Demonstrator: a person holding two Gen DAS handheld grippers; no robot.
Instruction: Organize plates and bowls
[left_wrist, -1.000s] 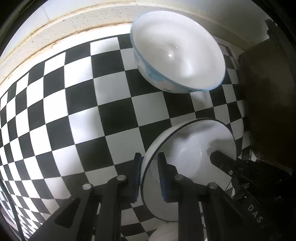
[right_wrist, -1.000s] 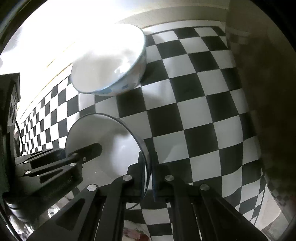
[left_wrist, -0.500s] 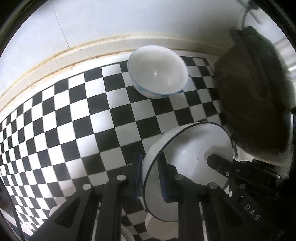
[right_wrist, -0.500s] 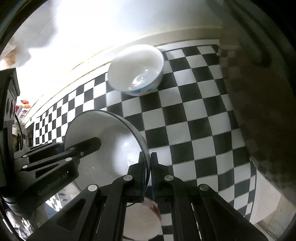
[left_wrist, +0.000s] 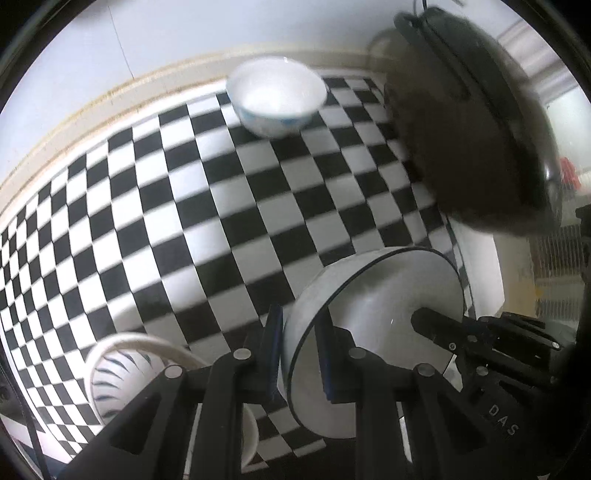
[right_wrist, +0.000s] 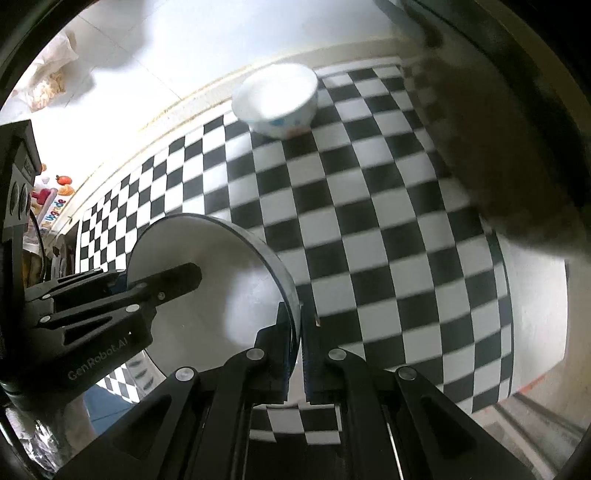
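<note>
While both claws (left (left_wrist: 298, 354), right (right_wrist: 293, 345)) clamp its rim, white bowl (left_wrist: 373, 317) hangs.

A home kitchen, by the look of it. A black-and-white checkered cloth (left_wrist: 229, 206) covers the worktop across the frame's middle, a white bowl with blue pattern (left_wrist: 276, 99) stands at upper centre against a pale tiled wall (left_wrist: 155, 40), and a dark lidded pot (left_wrist: 476, 122) fills the upper right.
</note>
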